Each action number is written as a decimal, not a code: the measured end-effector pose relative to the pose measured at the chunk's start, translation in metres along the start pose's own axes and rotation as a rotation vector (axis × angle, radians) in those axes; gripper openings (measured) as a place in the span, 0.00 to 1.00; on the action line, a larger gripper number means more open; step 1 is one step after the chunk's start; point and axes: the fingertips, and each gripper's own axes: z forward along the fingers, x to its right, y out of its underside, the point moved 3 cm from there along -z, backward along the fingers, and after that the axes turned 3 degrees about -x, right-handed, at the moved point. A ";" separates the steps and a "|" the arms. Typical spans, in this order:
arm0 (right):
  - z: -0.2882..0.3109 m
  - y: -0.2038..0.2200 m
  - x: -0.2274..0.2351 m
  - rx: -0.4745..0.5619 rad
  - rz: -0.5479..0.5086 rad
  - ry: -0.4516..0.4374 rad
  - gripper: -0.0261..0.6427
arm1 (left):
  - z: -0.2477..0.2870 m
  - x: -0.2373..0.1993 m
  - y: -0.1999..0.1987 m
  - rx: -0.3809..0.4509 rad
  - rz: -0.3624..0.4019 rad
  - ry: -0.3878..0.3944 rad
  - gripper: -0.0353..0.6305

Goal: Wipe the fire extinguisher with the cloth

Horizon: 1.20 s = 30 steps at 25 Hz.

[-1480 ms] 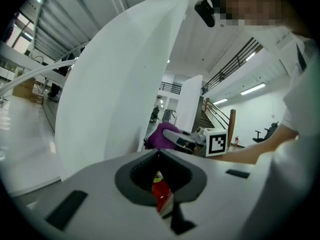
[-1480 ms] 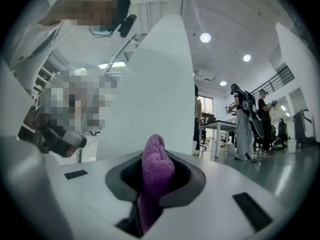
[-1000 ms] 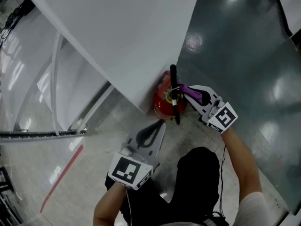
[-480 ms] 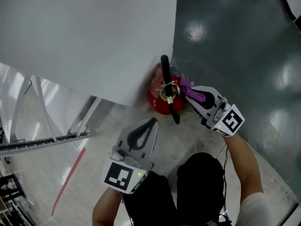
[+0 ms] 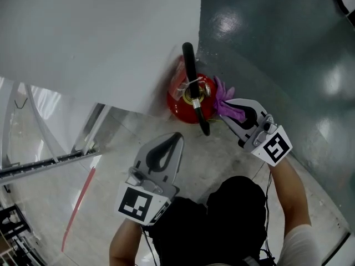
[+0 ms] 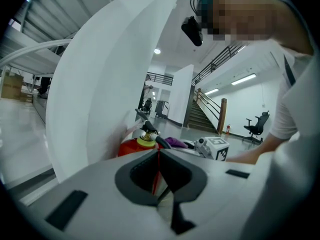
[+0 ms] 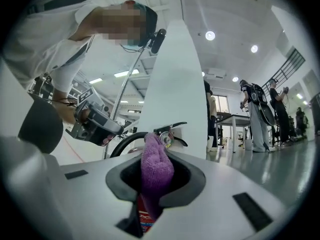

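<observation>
Left tongs (image 5: 176, 137) have sunk, shut empty; right tongs (image 5: 226, 112) pinch cloth (image 5: 224, 96) beside upright fire extinguisher (image 5: 178, 103).

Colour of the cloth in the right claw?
A purple knit cloth, clearest in the right gripper view.

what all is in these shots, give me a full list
red fire extinguisher with black hose: 1, red and black, on the floor at the white panel's corner
purple knitted cloth: 1, purple, in the right gripper, by the extinguisher's top
white wall panel: 1, white, behind the extinguisher
dark green glossy floor: 1, green, to the right
red floor line: 1, red, lower left
grey metal rail: 1, grey, left
left gripper: 1, white, fingers shut, empty
right gripper: 1, white, fingers shut on the cloth
legs: black, bottom
</observation>
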 end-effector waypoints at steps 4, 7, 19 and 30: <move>-0.003 0.003 -0.011 0.005 -0.003 0.132 0.13 | -0.001 0.000 0.004 -0.008 -0.007 -0.005 0.07; -0.007 0.020 -0.022 0.003 -0.018 0.182 0.13 | 0.000 0.000 0.007 -0.018 -0.001 -0.001 0.07; -0.008 0.077 -0.037 0.046 0.001 0.158 0.13 | 0.004 -0.001 0.030 -0.046 -0.022 -0.002 0.07; -0.009 0.134 -0.039 -0.006 0.060 0.187 0.13 | 0.009 0.000 0.047 0.016 -0.082 0.002 0.07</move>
